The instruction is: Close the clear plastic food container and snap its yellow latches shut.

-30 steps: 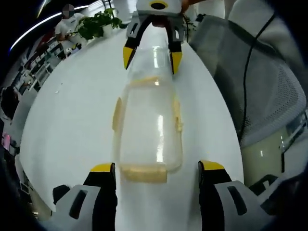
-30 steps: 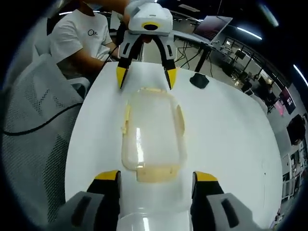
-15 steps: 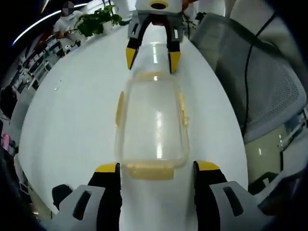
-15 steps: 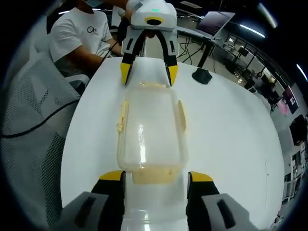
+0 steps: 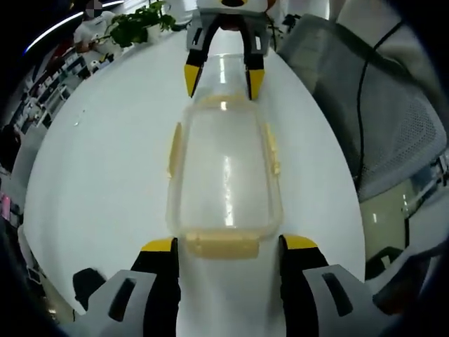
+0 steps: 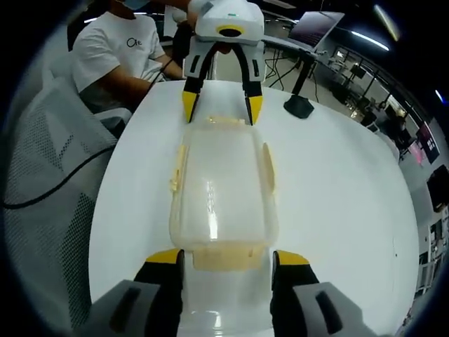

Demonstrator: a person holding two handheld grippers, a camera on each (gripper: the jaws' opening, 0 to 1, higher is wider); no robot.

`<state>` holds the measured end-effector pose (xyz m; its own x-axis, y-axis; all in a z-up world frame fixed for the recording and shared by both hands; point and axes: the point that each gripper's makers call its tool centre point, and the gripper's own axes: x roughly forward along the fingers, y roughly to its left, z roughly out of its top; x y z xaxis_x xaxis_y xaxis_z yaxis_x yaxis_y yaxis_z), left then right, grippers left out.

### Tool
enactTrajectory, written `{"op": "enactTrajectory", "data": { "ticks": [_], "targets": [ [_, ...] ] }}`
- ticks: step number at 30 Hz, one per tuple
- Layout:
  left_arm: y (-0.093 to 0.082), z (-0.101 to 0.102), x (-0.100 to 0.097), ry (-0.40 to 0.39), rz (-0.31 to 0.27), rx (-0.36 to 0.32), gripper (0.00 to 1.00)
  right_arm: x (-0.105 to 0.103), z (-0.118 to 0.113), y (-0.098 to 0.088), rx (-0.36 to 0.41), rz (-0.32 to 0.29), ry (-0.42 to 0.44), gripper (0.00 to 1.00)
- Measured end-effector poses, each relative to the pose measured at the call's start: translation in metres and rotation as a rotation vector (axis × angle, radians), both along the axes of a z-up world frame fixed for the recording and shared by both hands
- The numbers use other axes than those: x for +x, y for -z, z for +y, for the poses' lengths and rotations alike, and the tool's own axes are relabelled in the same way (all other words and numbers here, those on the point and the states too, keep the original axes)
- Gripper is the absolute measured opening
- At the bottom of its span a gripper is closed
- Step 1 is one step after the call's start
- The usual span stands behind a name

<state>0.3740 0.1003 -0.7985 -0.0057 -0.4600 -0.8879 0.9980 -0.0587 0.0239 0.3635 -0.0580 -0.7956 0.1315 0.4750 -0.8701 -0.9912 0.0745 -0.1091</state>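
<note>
White table (image 5: 105,161), potted plant (image 5: 137,24), seated person (image 6: 116,53), container (image 6: 221,189)

Bright, even overhead light, white glare streaks on the clear container lid (image 5: 224,175), fisheye-warped soft edges.

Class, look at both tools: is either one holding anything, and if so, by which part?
Neither clearly holds yet. Each open tool, left and right, straddles a yellow end latch of the clear plastic food container; contact cannot be told.
</note>
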Motion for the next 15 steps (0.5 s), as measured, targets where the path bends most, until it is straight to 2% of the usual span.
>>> {"op": "enactTrajectory", "data": {
  "ticks": [3,6,10,15],
  "targets": [
    [0.0027,0.0006,-0.0002,0.015,-0.004,0.011,0.51,0.0001,-0.0014,0.0022,-0.005,0.022,0.01,0.47],
    [0.0029,-0.0015,0.0006,0.016,-0.005,0.012,0.5,0.001,-0.003,0.0026,-0.018,0.004,-0.01,0.44],
    [0.003,-0.0038,0.0009,0.028,-0.007,0.011,0.44,-0.0005,-0.0046,0.0057,-0.038,0.02,-0.021,0.43],
    [0.004,-0.0045,0.0007,0.02,0.002,0.011,0.42,-0.0032,-0.004,0.0067,-0.061,0.027,-0.032,0.41]
  ]
}}
